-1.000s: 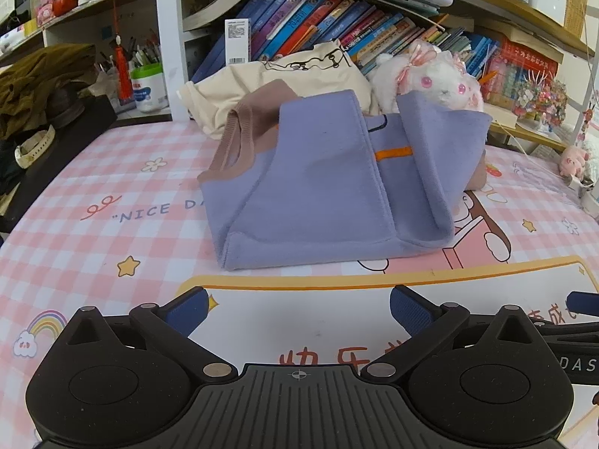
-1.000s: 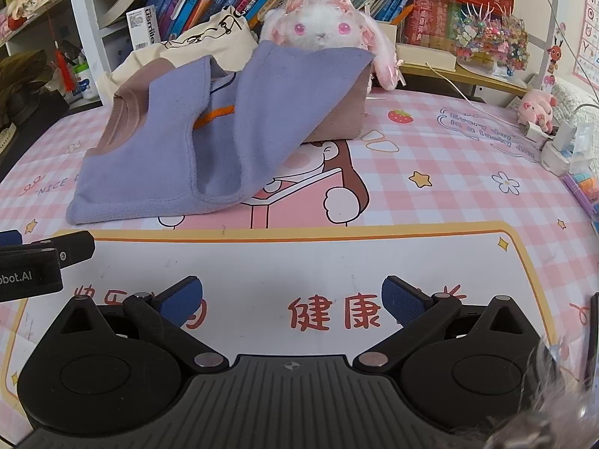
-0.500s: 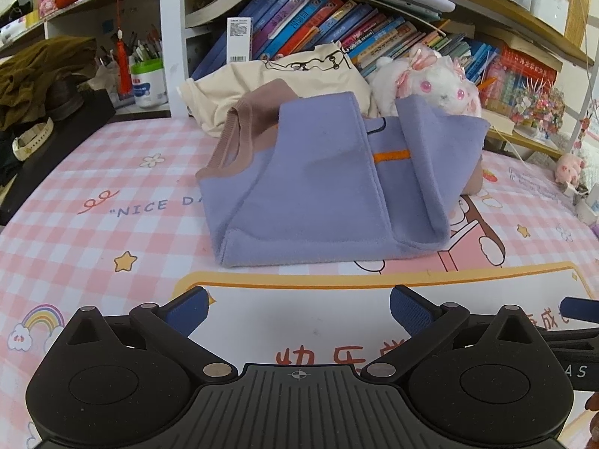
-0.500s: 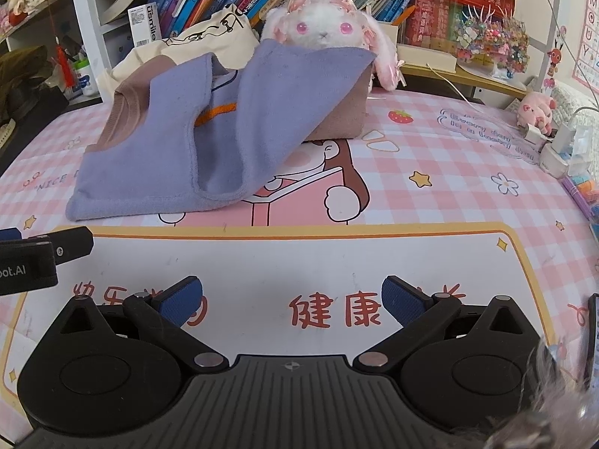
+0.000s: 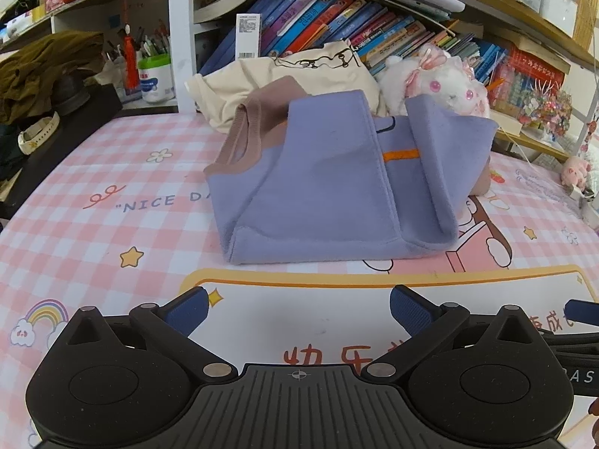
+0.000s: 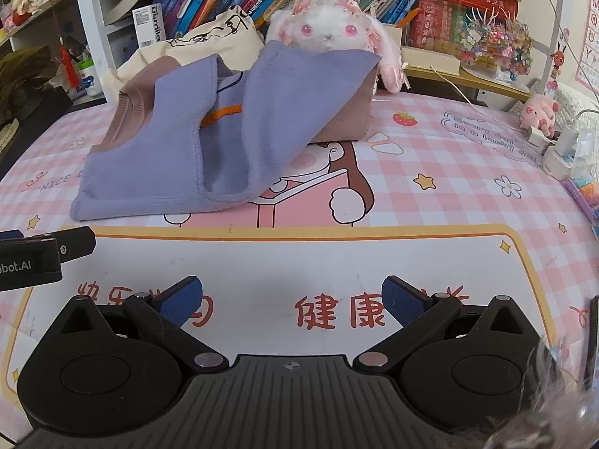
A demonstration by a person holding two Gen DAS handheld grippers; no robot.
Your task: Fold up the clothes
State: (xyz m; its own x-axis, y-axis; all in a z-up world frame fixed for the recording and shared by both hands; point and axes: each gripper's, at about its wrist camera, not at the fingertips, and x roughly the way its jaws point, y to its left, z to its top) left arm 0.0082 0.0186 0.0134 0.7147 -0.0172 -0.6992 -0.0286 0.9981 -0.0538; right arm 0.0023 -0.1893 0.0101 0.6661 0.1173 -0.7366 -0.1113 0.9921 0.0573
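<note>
A lavender garment (image 5: 329, 191) with mauve trim and a short orange stripe lies on the pink checked table mat, both side panels folded inward. The right wrist view shows the same lavender garment (image 6: 179, 157), its right panel draped up against a plush rabbit. My left gripper (image 5: 297, 310) hovers open over the white printed panel, short of the garment's near hem, holding nothing. My right gripper (image 6: 292, 299) is also open and empty, lower right of the garment. The left gripper's body (image 6: 33, 258) shows at the right wrist view's left edge.
A cream garment (image 5: 284, 78) is heaped behind the lavender one, against a bookshelf (image 5: 337, 26). A white plush rabbit (image 6: 329, 37) sits at the back. Dark clothing (image 5: 41, 63) lies far left. A pink pig toy (image 6: 539, 112) and white boxes (image 6: 569, 149) sit far right.
Both grippers stayed open and empty. The left wrist view has drifted slightly, showing the garment a little lower and more to the right; the garment itself has not moved.
</note>
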